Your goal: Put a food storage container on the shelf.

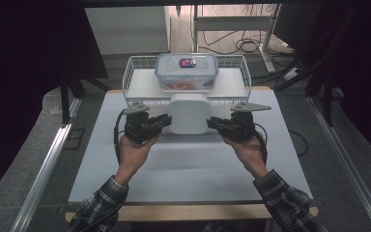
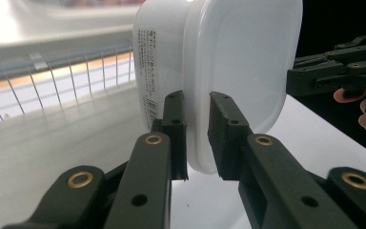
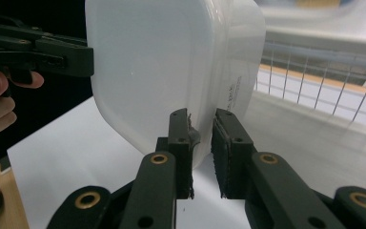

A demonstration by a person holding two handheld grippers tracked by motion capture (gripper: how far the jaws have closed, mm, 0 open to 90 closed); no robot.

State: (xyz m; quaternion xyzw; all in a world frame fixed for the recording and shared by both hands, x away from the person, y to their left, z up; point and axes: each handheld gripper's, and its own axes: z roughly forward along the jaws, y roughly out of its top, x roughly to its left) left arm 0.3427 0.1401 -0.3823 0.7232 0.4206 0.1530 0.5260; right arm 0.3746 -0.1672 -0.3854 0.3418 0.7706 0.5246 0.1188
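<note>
A white lidded container is held above the white table, its rim pinched on one side by the left gripper and on the other by the right gripper; a lift appears under way; beyond, a wire basket holding a clear box is seen, likely calling for a level carry over its rail.

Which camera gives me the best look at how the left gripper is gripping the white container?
The left gripper view: the left gripper has its jaws clamped on the rim of the white container, close up. The high view shows that gripper at the container's left edge, small. The right gripper view shows it side-on behind the container.
</note>
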